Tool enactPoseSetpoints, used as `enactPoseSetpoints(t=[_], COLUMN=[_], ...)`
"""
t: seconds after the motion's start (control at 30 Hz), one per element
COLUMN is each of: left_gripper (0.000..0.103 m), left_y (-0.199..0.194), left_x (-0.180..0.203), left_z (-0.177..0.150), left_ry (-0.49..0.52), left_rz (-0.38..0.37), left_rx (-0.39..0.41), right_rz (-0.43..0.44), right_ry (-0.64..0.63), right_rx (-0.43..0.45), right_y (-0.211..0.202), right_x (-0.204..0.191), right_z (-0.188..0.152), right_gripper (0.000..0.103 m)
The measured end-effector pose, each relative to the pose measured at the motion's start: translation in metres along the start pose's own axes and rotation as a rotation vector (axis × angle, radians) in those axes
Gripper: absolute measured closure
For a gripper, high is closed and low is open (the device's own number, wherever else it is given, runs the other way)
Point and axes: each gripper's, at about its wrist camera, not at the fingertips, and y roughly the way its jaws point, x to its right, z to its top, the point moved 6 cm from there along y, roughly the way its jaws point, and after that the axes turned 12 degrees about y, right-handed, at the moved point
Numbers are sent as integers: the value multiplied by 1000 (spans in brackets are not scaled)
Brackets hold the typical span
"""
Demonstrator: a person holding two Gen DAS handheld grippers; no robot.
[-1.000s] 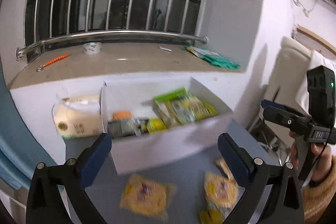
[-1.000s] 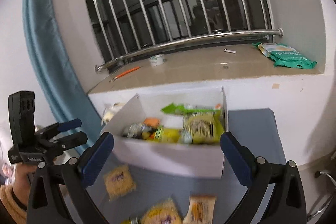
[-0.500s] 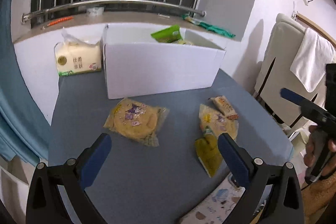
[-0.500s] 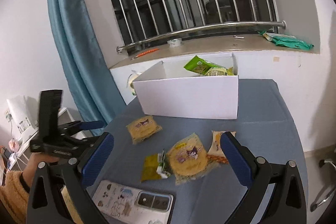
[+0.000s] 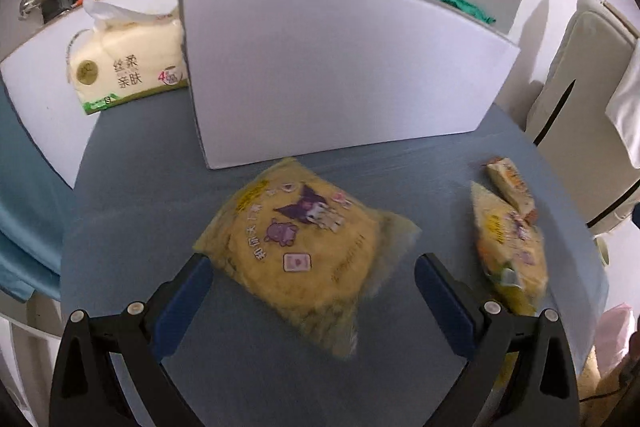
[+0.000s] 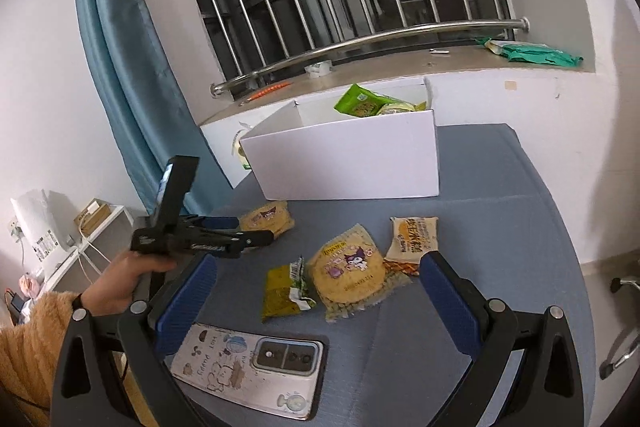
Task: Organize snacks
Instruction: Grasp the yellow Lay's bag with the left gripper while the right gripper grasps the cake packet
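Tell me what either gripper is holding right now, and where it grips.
Nothing. The left gripper is open around the round yellow snack pack without clamping it; the right gripper is open above the table.

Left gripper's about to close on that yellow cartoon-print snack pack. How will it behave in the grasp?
The yellow cartoon-print pack looks like thin glossy film, so probably slippery and light. The round cake inside fills most of it, so it may crumble if squeezed hard. Its loose clear edges should flop. The left gripper stands open around it.
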Motion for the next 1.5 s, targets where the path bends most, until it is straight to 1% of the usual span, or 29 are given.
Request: enactPoseSetpoints(t=[0.2, 0.3, 0.33, 0.37, 0.43, 0.5, 0.57, 0.67, 0.73, 0.8, 0.9, 1.0, 1.1, 1.2, 1.3, 1.33, 1.37, 1.4, 1.43, 1.47, 1.5], left_gripper=[0, 2, 14, 32, 33, 34, 34, 34, 34, 34, 34, 34, 34, 34, 34, 34, 34, 34, 34, 34, 34], left_y=[11, 10, 7, 4, 1, -3, -12, -38, -59, -81, -109, -132, -141, -154, -157, -156, -156, -156, -156, -155, -154], left_x=[4, 6, 6, 5, 3, 2, 7, 14, 19, 23, 31, 33, 45, 42, 35, 32, 30, 29, 28, 28, 27], left_z=[3, 4, 5, 5, 5, 4, 4, 3, 2, -3, -2, -15, -19, -28, -34, -36, -38, -39, -40, -40, -41], left_ry=[80, 91, 95, 99, 71, 67, 77, 81, 87, 96, 102, 96, 86, 65, 29, 18, 15, 13, 11, 6, -1], left_rz=[44, 19, 10, 13, -12, -18, -31, -35, -38, -38, -54, -61, -67, -70, -70, -75, -76, -73, -74, -80, -89], left_rx=[-25, -14, 0, 12, 15, 19, 48, 105, 145, 183, 240, 280, 303, 317, 327, 327, 327, 328, 325, 323, 325], right_rz=[-13, -14, -15, -16, -20, -20, -26, -39, -78, -127, -204, -271, -288, -306, -317, -314, -307, -309, -347, -355, -332], right_ry=[14, 20, 21, 21, 24, 29, 32, 30, 22, 14, 24, 10, 23, 41, 57, 62, 64, 55, 15, -2, 8], right_rx=[-9, -12, -14, -16, -17, -16, -17, -19, -35, -58, -133, -176, -217, -245, -268, -278, -291, -303, -280, -287, -297], right_y=[1, 2, 3, 4, 4, 4, 5, 8, 15, 28, 59, 89, 114, 128, 140, 142, 145, 147, 146, 146, 145], right_x=[8, 10, 10, 10, 10, 11, 12, 15, 20, 27, 42, 56, 68, 77, 87, 88, 89, 90, 90, 89, 89], right_z=[-3, -4, -4, -5, -6, -5, -4, -1, 4, 10, 16, 23, 27, 29, 27, 26, 24, 20, 22, 21, 21], right_gripper=[0, 0, 0, 0, 0, 0, 0, 0, 0, 0, 0, 0, 0, 0, 0, 2, 9, 28, 53, 54, 54])
